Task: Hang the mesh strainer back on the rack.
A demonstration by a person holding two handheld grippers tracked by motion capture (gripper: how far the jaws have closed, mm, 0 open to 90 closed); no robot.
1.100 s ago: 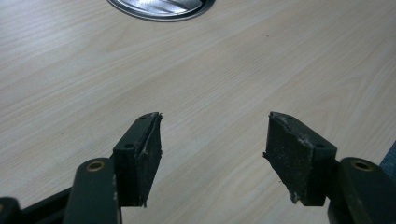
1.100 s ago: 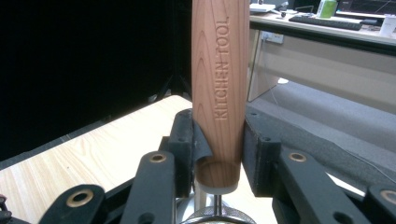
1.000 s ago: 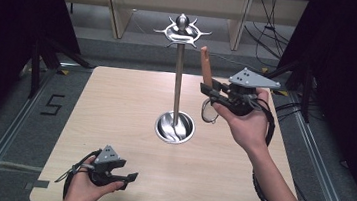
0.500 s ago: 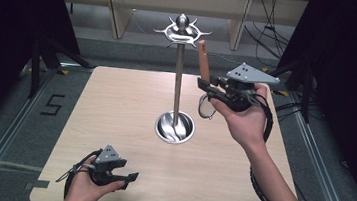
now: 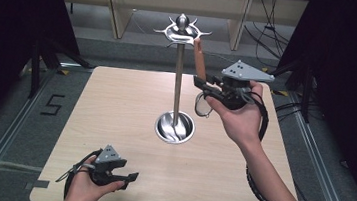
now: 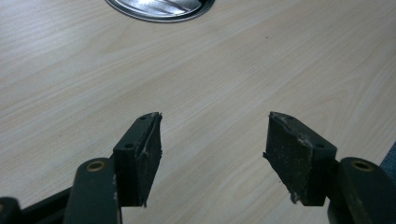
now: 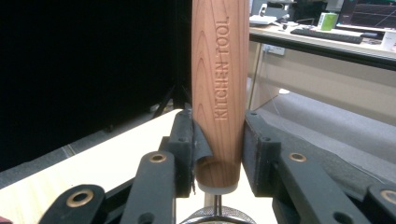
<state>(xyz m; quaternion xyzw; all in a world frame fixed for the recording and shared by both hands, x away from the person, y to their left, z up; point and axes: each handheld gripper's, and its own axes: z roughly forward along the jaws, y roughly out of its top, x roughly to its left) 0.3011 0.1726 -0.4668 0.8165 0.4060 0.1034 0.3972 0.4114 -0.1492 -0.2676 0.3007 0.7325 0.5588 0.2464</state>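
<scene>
The wooden-handled tool (image 7: 218, 93), clamped upright in the right gripper (image 5: 207, 85), has been carried closer to the stand's hooks (image 5: 182, 30); hanging seems next. The left gripper (image 6: 215, 154) rests open, empty.

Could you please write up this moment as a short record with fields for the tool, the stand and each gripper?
tool: wooden-handled kitchen utensil, handle upright
stand: tall chrome utensil stand with hooked top, on the light wooden table
right gripper: shut on the handle, raised beside the stand's top
left gripper: open, nothing between its jaws, low over the table
</scene>
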